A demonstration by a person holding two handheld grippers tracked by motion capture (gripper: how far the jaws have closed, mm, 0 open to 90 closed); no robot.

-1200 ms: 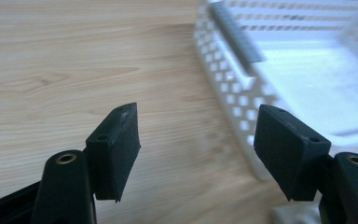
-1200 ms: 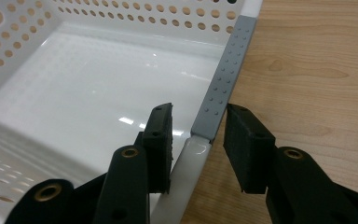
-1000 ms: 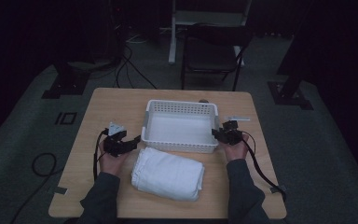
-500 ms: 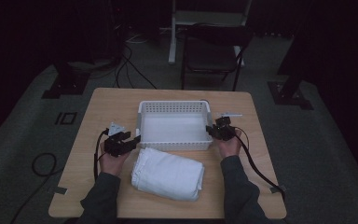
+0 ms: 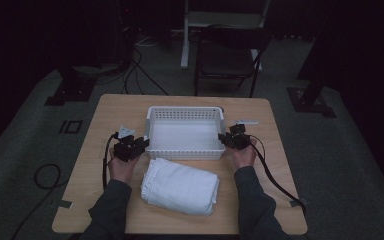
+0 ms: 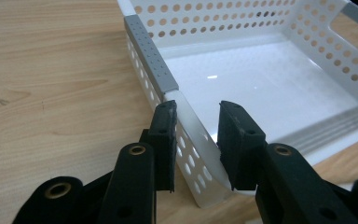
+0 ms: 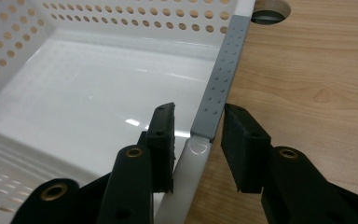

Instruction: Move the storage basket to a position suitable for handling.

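A white perforated basket stands empty on the wooden table. My left gripper is at its near left corner. In the left gripper view the jaws straddle the white rim just below a grey strip. They have just been closing with the rim between them. My right gripper is shut on the right rim. In the right gripper view the grey strip ends between its pads. A folded white towel lies in front of the basket.
A dark chair stands behind the table. A round hole sits in the tabletop beyond the basket's far right corner. A small white piece lies by the right gripper. Cables trail from both grippers across the table.
The basket has slid a little to the left with the right gripper on its rim. The left gripper's jaws have closed onto the left rim.
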